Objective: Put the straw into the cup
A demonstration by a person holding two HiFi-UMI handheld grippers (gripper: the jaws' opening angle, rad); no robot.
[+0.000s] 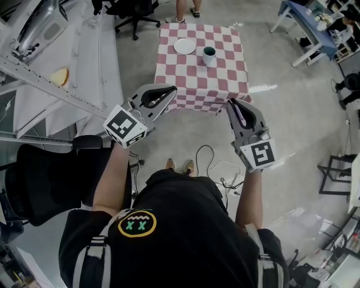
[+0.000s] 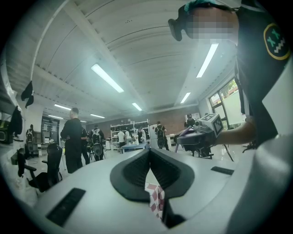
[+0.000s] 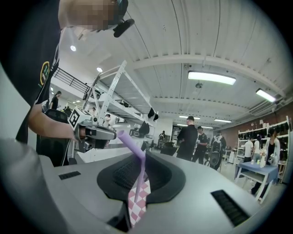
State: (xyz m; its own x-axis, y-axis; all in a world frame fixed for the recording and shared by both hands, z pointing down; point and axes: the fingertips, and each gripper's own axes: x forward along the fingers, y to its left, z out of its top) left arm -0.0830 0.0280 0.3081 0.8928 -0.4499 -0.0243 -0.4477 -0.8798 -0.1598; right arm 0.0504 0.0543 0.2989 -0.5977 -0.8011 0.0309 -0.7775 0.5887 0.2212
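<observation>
A dark teal cup stands on the red-and-white checked table, far ahead of both grippers. My right gripper is shut on a purple bendy straw, held in the air well short of the table's near edge. In the right gripper view the straw rises between the closed jaws and bends to the left. My left gripper is shut with nothing in it, also in the air before the table. In the left gripper view its jaw tips meet, and the right gripper shows beyond them.
A white plate lies on the table left of the cup. A black office chair stands at my left, beside a metal rack. Cables lie on the floor by my feet. A person's feet are behind the table.
</observation>
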